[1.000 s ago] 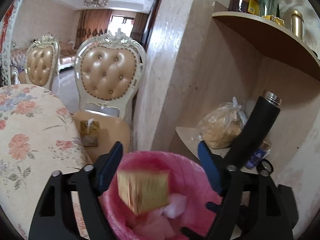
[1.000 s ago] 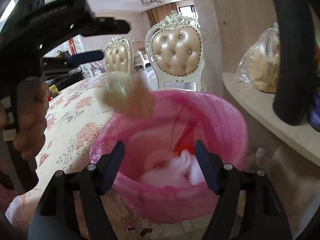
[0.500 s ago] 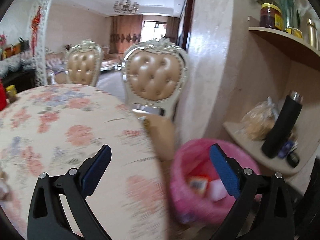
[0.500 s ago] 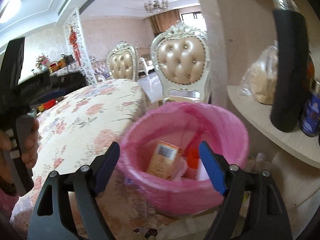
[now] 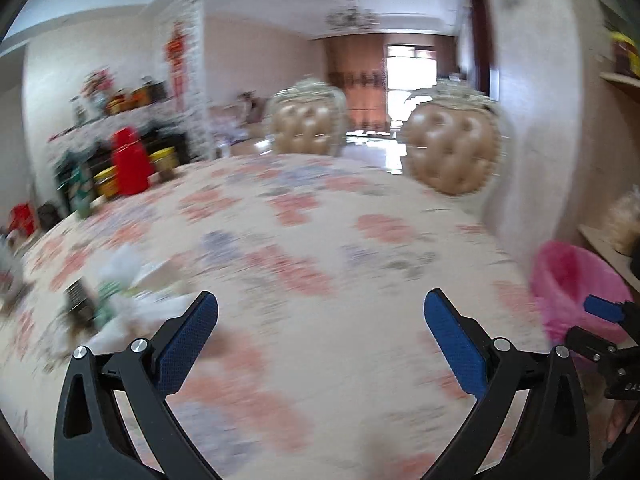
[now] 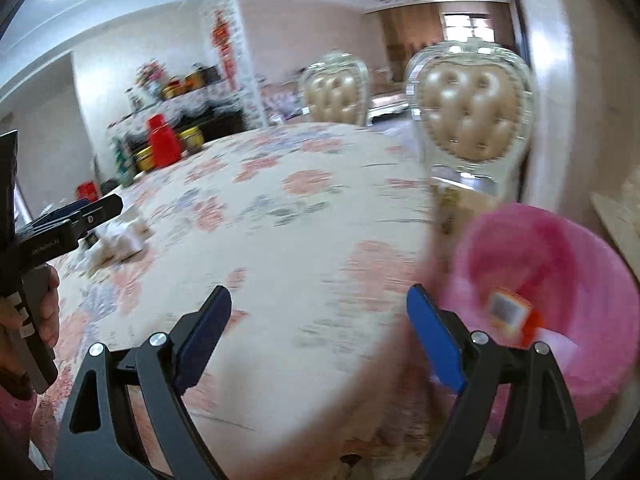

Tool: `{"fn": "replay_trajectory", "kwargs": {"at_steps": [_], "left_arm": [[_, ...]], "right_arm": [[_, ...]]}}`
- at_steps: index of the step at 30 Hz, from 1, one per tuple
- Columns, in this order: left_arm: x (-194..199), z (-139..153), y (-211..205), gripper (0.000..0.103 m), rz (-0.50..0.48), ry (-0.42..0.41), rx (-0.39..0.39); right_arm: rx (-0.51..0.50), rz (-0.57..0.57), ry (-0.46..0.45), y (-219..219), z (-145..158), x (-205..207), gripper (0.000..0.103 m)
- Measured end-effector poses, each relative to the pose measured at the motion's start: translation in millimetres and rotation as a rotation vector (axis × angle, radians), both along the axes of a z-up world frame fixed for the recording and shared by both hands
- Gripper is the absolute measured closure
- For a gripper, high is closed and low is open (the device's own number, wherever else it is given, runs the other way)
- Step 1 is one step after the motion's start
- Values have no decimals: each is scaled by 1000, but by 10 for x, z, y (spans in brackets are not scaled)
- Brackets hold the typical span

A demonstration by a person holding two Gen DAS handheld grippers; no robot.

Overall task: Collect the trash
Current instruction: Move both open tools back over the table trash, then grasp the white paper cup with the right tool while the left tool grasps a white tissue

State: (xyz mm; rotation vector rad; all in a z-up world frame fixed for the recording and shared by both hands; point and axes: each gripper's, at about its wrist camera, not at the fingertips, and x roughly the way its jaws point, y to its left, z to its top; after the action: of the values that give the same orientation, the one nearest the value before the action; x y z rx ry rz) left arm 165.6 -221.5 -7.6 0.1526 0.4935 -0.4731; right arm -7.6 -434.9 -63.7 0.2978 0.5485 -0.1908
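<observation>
Trash [image 5: 108,300] is seen left in a blurry pile on the flowered counter [image 5: 320,240] past the spread, empty left hand-held gripper [image 5: 320,320], while some trash [image 6: 510,310] is seen already dropped in the pink bin [image 6: 560,280] beside the spread, empty right hand-held gripper [image 6: 320,320].

Table [image 6: 280,216] cloth: cream w/ pink+blue floral print. Bin liner [image 6: 560,264]: pink. Box [image 6: 508,310] in bin: orange/white. Chairs [image 6: 472,116]: tan tufted, silver frames. Jug [image 5: 130,160]: red.

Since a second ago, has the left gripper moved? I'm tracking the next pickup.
Yes. The left gripper has swung left, away from the pink bin, and now faces the table.
</observation>
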Motion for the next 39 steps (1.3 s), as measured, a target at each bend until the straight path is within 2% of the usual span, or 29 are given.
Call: {"fn": "replay_trajectory", "kwargs": {"at_steps": [3, 7, 13, 19, 22, 25, 30, 34, 39], "left_arm": [[121, -51, 403, 6, 82, 10, -5], [302, -132, 994, 6, 203, 17, 29], [622, -199, 1768, 6, 356, 49, 54], [1041, -276, 2329, 6, 480, 81, 7], [1090, -384, 2527, 6, 495, 79, -52], [1135, -477, 2548, 6, 482, 111, -34], [1133, -479, 2553, 6, 455, 127, -70], [1140, -472, 2570, 6, 466, 135, -62], [1158, -475, 2633, 6, 478, 159, -99]], "right_arm": [[7, 61, 8, 264, 22, 243, 16], [19, 137, 15, 647, 55, 591, 12], [18, 256, 56, 1262, 33, 1151, 12], [27, 356, 107, 1851, 6, 1737, 12], [3, 381, 134, 2057, -8, 1979, 12], [-9, 382, 152, 2206, -19, 2210, 12], [14, 367, 181, 2367, -75, 2567, 12], [-13, 368, 209, 2530, -128, 2811, 12], [-29, 374, 234, 2649, -175, 3033, 12]]}}
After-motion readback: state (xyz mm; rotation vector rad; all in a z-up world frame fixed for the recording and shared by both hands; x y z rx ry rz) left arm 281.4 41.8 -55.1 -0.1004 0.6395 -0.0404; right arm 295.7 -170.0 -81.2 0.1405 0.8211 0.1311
